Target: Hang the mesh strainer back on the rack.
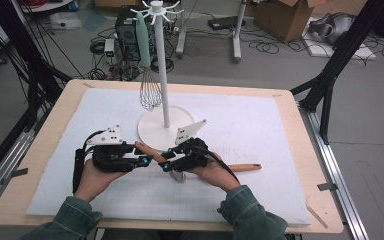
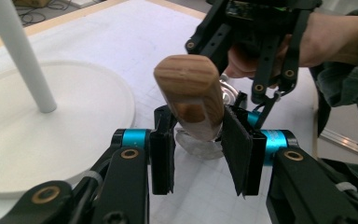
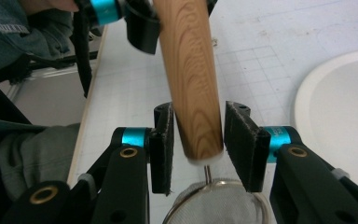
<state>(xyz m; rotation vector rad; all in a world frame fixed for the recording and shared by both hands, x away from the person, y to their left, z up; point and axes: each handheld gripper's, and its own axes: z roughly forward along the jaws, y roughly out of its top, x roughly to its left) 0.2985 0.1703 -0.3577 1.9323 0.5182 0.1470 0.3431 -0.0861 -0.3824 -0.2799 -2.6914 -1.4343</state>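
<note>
We are holding our left gripper (image 1: 142,161) low in front of us, our left hand (image 1: 92,179) cupping it from beneath, its jaws pointing toward our right gripper (image 1: 166,167) and pressing in on both sides of what sits between them. Our right hand (image 1: 215,172) is wrapping the right gripper from behind, tilting it so it is facing the left one, tips nearly meeting. Its jaws are standing slightly apart, closing around the same piece. Both green sleeves are resting near us.

Two hand-held grippers, one wooden-handled strainer (image 1: 152,154), one whisk (image 1: 150,90), one white stand (image 1: 161,70), one loose wooden utensil (image 1: 245,167).
</note>
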